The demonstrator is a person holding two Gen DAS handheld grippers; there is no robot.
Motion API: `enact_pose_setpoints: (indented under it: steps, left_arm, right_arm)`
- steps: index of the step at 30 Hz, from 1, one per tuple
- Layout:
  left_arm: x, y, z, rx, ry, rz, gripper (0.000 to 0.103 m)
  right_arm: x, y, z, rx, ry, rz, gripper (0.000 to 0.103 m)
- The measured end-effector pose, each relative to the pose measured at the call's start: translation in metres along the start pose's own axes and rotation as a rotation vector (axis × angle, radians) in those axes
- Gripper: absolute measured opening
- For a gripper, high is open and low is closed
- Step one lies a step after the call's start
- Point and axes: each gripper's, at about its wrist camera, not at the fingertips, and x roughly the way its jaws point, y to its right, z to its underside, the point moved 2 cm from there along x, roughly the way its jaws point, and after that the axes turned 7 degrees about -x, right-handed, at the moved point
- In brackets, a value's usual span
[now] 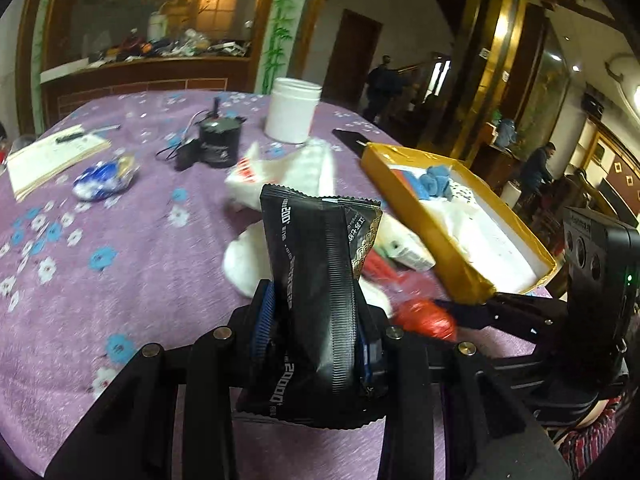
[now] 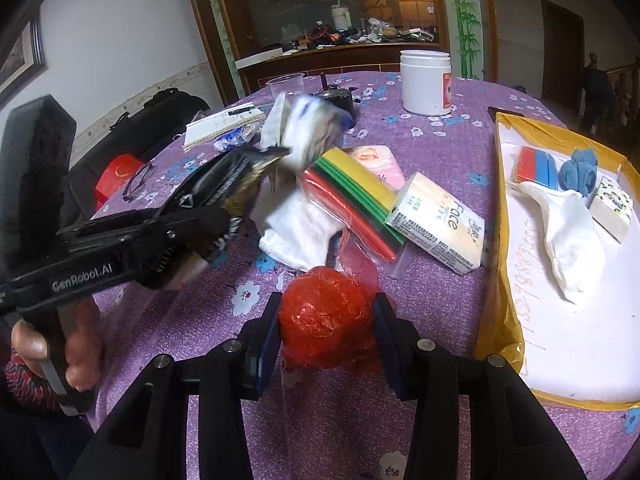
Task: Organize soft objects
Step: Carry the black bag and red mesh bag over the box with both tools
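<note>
My left gripper (image 1: pixel 316 320) is shut on a black snack packet (image 1: pixel 320 280) and holds it upright above the purple cloth; the packet also shows in the right wrist view (image 2: pixel 224 184). My right gripper (image 2: pixel 326 320) is shut on a crumpled red plastic bag (image 2: pixel 324 316), low over the table; the bag shows in the left wrist view (image 1: pixel 424 316). On the table lie a white cloth (image 2: pixel 300 228), a striped coloured pack (image 2: pixel 352 192), a tissue pack (image 2: pixel 438 220) and a pink pack (image 2: pixel 380 164).
A yellow-edged box lid (image 2: pixel 496 320) at the right holds a white cloth (image 2: pixel 568 236), a blue rolled cloth (image 2: pixel 580 172) and small packs. A white jar (image 2: pixel 426 82), a notebook (image 2: pixel 220 124), glasses (image 2: pixel 138 180) and a black motor (image 1: pixel 220 136) stand farther back.
</note>
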Motion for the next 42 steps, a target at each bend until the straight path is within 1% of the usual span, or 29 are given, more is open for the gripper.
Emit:
enact_pose_setpoints:
  steps: [4,9,16,23,28,32,36,42]
  left_arm:
    - [-0.001,0.003,-0.001,-0.003,0.006,0.032,0.033]
    - [-0.003,-0.001,0.0,-0.04,0.014,0.07,0.033]
    - [-0.009,0.001,0.004,-0.044,0.022,0.088,0.033]
    - [-0.008,-0.001,0.004,-0.058,0.014,0.092,0.033]
    - [-0.011,0.003,0.005,-0.041,0.026,0.106,0.033]
    - [-0.013,0.007,0.006,-0.022,0.034,0.115,0.033]
    - [-0.014,0.007,0.006,-0.021,0.037,0.118,0.033]
    - [-0.016,0.007,0.006,-0.021,0.051,0.117,0.033]
  right_arm:
    - [0.0,0.0,0.0,0.001,0.0,0.001,0.045]
    - [-0.001,0.001,0.0,0.008,0.002,0.001,0.045]
    - [-0.003,0.003,0.001,0.022,0.011,0.007,0.045]
    - [-0.005,0.005,0.002,0.036,0.03,-0.003,0.045]
    - [-0.01,0.006,0.001,0.052,0.056,-0.023,0.045]
    - [-0.016,0.009,0.002,0.07,0.094,-0.053,0.045]
    - [-0.022,0.014,0.003,0.097,0.137,-0.079,0.045]
    - [-0.028,0.019,0.002,0.127,0.18,-0.097,0.045]
